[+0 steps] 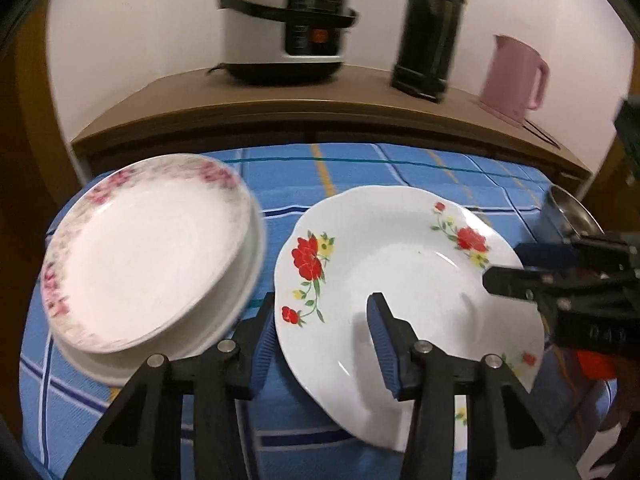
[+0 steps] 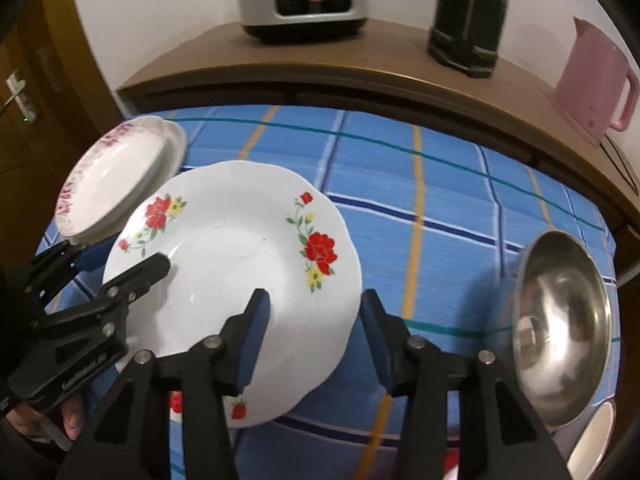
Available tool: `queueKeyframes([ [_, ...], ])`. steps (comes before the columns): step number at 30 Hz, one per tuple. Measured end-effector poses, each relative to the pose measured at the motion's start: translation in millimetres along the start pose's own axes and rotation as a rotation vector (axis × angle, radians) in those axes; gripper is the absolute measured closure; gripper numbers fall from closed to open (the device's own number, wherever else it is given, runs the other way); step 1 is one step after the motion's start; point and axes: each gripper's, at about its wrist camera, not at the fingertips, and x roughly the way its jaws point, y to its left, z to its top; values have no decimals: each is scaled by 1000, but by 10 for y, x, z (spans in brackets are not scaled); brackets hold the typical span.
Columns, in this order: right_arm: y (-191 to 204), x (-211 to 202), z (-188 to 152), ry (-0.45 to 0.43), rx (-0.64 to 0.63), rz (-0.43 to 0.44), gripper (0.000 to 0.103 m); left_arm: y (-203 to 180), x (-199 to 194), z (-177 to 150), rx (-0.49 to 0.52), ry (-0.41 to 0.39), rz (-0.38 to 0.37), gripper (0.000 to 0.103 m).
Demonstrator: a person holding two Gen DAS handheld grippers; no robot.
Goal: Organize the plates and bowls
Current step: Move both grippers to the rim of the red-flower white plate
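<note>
A white plate with red flowers (image 1: 400,264) (image 2: 224,248) sits over the blue checked cloth (image 2: 440,200). My left gripper (image 1: 322,312) (image 2: 120,256) straddles its left rim, one pad against the outer edge and the other on the inside. My right gripper (image 2: 315,300) (image 1: 508,266) straddles the right rim the same way. Both are shut on this plate. A stack of pink-rimmed plates (image 1: 148,252) (image 2: 116,176) lies just left of it. A steel bowl (image 2: 560,328) (image 1: 572,208) stands at the right.
Behind the cloth a wooden shelf (image 1: 280,100) carries a rice cooker (image 1: 284,24), a dark flask (image 1: 428,28) and a pink jug (image 1: 514,76). A white dish (image 2: 592,440) peeks out below the steel bowl. A person's hand (image 2: 68,416) holds the left gripper.
</note>
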Motion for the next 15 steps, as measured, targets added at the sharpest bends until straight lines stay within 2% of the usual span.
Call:
queueKeyframes([
  [3, 77, -7, -48, -41, 5, 8, 61, 116, -53, -31, -29, -8, 4, 58],
  [11, 157, 39, -68, -97, 41, 6, 60, 169, -95, -52, -34, -13, 36, 58],
  [15, 140, 32, -117, -141, 44, 2, 67, 198, -100, -48, -49, -18, 19, 58],
])
